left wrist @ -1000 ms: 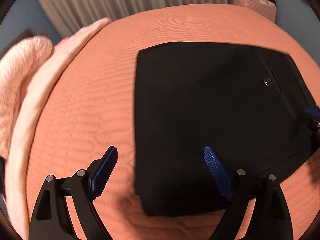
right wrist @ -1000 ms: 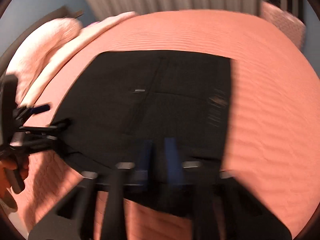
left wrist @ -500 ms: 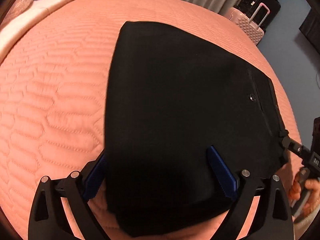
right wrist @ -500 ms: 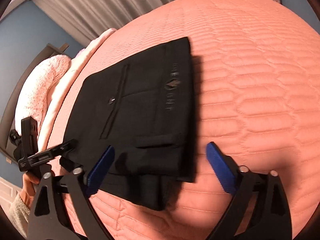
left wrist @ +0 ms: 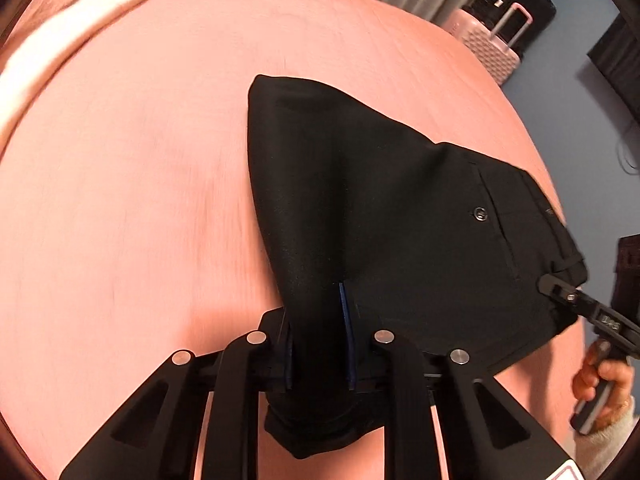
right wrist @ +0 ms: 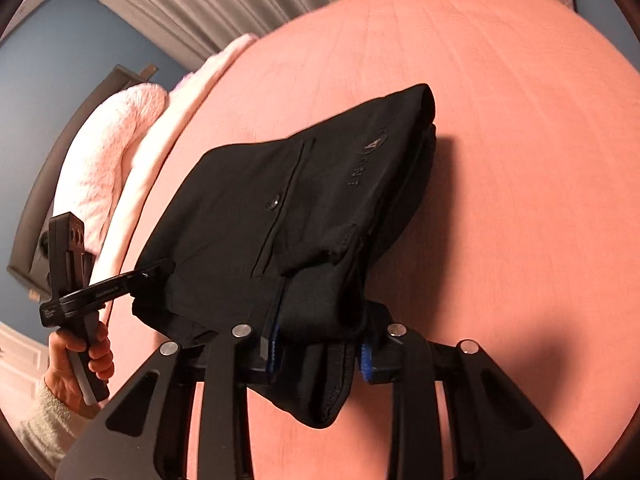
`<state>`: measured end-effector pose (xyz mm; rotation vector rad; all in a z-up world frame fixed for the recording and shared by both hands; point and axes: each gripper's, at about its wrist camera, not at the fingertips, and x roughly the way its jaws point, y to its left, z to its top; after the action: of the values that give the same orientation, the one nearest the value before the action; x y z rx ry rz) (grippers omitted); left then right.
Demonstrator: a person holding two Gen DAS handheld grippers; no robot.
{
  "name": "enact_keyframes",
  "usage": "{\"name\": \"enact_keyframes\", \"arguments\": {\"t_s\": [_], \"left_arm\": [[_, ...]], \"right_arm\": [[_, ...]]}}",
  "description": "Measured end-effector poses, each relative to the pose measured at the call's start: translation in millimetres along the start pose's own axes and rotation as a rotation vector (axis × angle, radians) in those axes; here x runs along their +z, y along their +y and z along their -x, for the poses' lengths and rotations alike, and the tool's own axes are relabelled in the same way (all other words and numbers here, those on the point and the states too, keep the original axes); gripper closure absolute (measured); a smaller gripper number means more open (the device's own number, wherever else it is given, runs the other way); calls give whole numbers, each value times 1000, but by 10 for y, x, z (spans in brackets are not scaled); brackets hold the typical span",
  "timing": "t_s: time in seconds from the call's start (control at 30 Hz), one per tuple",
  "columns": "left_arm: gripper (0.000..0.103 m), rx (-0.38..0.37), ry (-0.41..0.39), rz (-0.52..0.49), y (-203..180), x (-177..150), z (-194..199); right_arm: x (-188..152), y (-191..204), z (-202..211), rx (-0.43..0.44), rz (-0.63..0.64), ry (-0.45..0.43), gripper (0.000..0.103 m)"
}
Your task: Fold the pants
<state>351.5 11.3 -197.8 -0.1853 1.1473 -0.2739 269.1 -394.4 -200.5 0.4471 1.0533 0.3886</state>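
Black folded pants (left wrist: 384, 216) lie on the salmon quilted bed, with the near edge lifted. My left gripper (left wrist: 316, 340) is shut on the near left corner of the pants. My right gripper (right wrist: 320, 344) is shut on the near right corner, where the waistband bunches between its blue pads. In the right wrist view the pants (right wrist: 280, 208) show a back pocket, a button and a printed logo. Each gripper also appears from the side in the other's view: the right one (left wrist: 560, 286) and the left one (right wrist: 160, 270), each at a pants corner.
The bed cover (left wrist: 120, 200) spreads wide to the left and far side. Pink pillows and a blanket (right wrist: 104, 160) lie at the head of the bed. A pink suitcase (left wrist: 492, 44) stands beyond the bed's far right corner. Grey curtains hang behind.
Both grippers were open over the near edge of the flat pants; they have closed on the near corners and lifted that edge off the bed.
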Motion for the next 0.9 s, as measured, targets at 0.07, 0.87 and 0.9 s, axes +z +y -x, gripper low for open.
{"name": "enact_keyframes", "arguments": {"t_s": [0.07,0.87,0.9], "left_arm": [[87,16,20,-8,-98,-479,104],[45,500,-82,-171,-584,42,-431],[43,517,-36,-188,-557,30,-548]], "right_arm": [[-485,-98,125,2,-40,29,75],[5,149,-153,-263,175,-35,103],[-8,50,-244,-318,189,-3,103]]}}
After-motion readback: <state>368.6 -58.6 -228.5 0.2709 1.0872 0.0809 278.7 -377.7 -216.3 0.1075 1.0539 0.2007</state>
